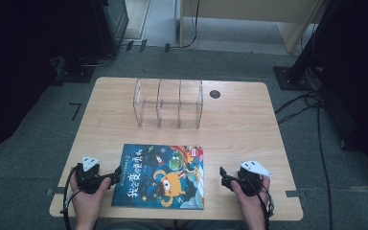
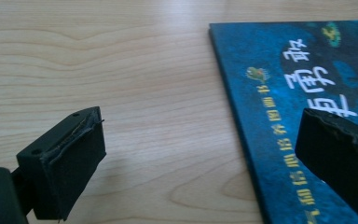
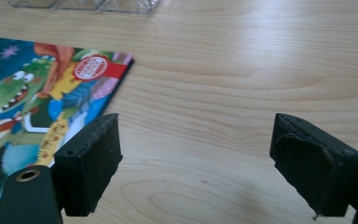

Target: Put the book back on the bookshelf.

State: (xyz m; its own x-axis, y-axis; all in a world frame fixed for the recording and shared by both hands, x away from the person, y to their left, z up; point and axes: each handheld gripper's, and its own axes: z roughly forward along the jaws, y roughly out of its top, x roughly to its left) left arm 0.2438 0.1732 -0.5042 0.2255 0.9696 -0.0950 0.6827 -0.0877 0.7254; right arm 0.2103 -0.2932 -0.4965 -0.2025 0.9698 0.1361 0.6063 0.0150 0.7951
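Observation:
A children's picture book (image 1: pixel 160 176) with a dark blue cover lies flat near the table's front edge. Behind it stands a clear acrylic rack (image 1: pixel 168 103) with three upright slots. My left gripper (image 1: pixel 116 174) rests at the book's left edge, held by a hand. In the left gripper view the left gripper (image 2: pixel 200 140) is open, one jaw over bare wood and the other above the book (image 2: pixel 284 93). My right gripper (image 1: pixel 224 176) sits just right of the book. The right gripper view shows the right gripper (image 3: pixel 196 149) open over wood, with the book (image 3: pixel 37 93) at the left.
The light wooden table (image 1: pixel 249 129) has a small black round hole (image 1: pixel 214 94) at the back right. The rack's base (image 3: pixel 84 4) edges the top of the right gripper view. Dark stands and cables (image 1: pixel 306 100) lie on the carpet around the table.

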